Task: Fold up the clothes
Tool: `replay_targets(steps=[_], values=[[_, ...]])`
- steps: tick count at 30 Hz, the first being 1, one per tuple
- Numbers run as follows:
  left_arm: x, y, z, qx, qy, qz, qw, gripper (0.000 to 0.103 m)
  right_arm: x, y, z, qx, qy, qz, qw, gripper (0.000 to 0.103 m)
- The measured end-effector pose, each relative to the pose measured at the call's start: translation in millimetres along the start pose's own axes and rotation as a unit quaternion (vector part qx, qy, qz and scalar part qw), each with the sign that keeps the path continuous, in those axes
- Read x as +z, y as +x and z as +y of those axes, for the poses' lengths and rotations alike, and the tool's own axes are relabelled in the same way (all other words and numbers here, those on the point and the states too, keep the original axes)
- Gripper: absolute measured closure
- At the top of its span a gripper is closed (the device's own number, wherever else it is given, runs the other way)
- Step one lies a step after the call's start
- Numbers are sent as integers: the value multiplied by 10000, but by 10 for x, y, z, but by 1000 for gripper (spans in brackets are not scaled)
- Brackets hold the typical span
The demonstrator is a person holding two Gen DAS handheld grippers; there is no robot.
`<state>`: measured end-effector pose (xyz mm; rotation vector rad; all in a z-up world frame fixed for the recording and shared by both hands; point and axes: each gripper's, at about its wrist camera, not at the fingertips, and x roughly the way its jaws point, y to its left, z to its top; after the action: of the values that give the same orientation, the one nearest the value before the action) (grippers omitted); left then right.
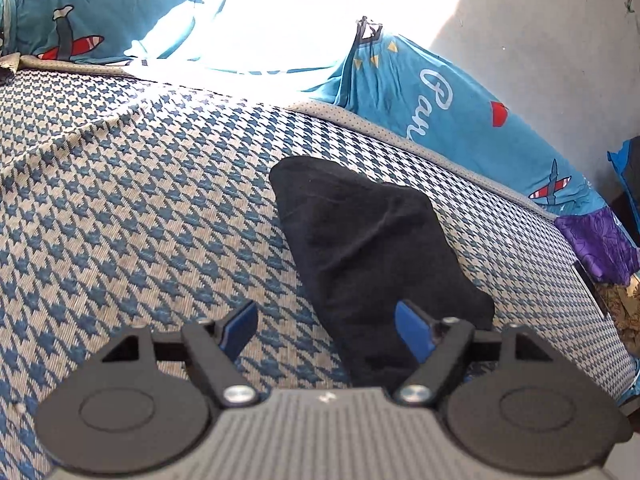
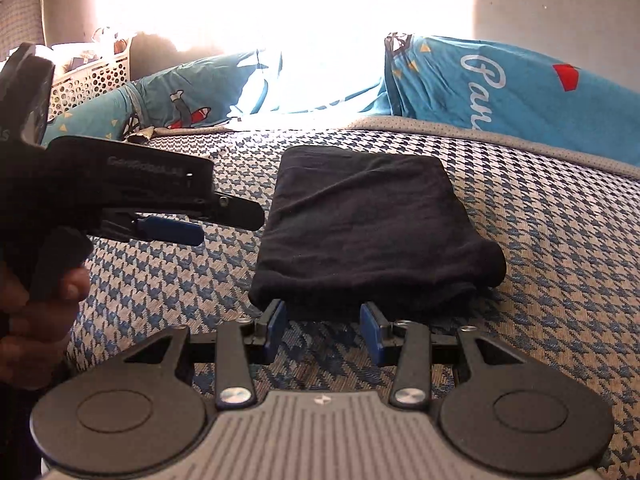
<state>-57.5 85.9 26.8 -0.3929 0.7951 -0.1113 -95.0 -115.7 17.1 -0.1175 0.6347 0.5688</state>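
Right gripper (image 2: 323,330) nearest, blue pads parted a little, empty, poised just at the near edge of the folded black garment (image 2: 368,232). Left gripper (image 1: 326,330) spread wide, gripping nothing, one pad over the garment's near corner. Garment lying as a flat packet on the houndstooth bedcover (image 1: 140,200), near the teal pillow (image 2: 520,84). Probably light, soft, limp, prone to unfolding; best pinched through all layers at the thick near fold.
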Motion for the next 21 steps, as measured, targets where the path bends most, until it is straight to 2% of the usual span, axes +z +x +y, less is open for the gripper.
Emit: replay_targets(steps=[3, 7, 12, 16, 21], values=[[116, 122, -21, 54, 212, 182, 9996, 27, 49, 4, 116, 94, -176, -175, 9996, 62], [222, 255, -15, 169, 434, 328, 9984, 27, 59, 100, 308, 181, -504, -168, 9984, 66], [298, 398, 26, 183, 393, 454, 9980, 27, 47, 221, 572, -178, -1271, -391, 9910, 73], [343, 514, 53, 199, 367, 641, 9971, 27, 26, 361, 740, -518, -1692, -383, 9835, 89], [369, 642, 76, 138, 331, 820, 9960, 27, -10, 489, 841, -774, -2003, -234, 9764, 92]])
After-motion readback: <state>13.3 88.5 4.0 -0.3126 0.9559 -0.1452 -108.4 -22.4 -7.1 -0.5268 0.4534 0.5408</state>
